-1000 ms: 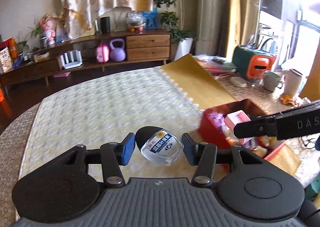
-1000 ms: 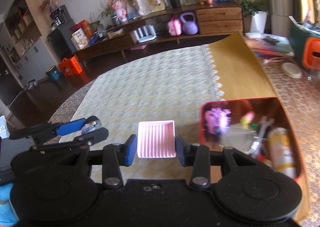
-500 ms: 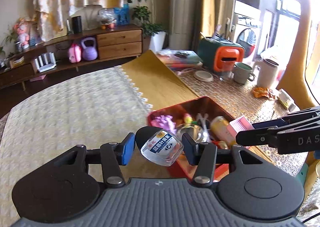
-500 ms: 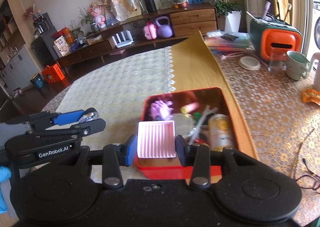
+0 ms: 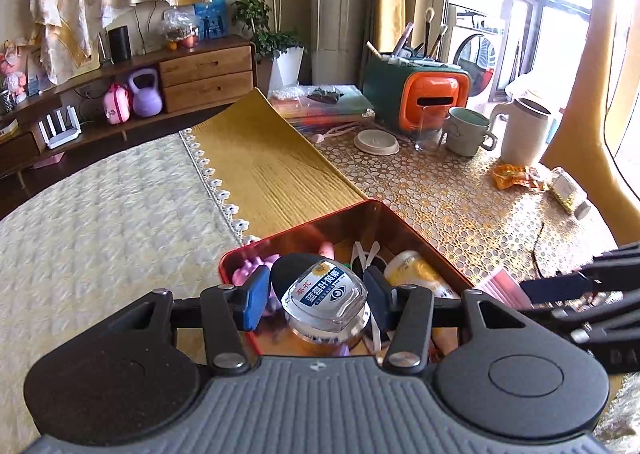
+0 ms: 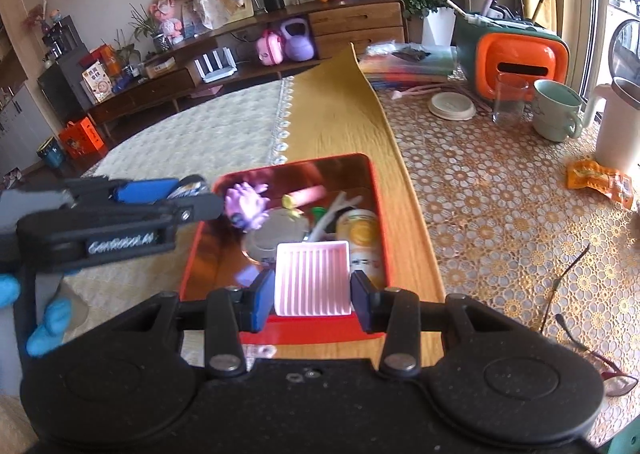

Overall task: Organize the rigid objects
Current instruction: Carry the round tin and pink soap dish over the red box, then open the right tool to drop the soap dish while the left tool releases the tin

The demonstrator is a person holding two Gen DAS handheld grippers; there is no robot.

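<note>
both loads have been carried over the red rectangular metal tin [image 6: 372, 190]: the left hand-held gripper [image 5: 316, 296] is clamped on the clear black-capped labelled jar [image 5: 324, 296], the right hand-held gripper [image 6: 313, 296] on the pink ribbed plastic tray [image 6: 312, 278]; release is judged next.

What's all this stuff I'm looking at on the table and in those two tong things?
tin: one, red, on the yellow runner, holding mixed items
purple toy: one, in the tin's far left corner
can: one, yellow and white, lying in the tin
bottle: one, clear with black cap, held over the tin
ridged tray: one, pink, held over the tin's near edge
mug: one, pale green, on the lace cloth
glass: one, clear, beside the mug
jug: one, white, right of the mug
orange box: one, behind the glass
snack packet: one, orange, near the jug
left tongs: shut on the bottle
right tongs: shut on the ridged tray
</note>
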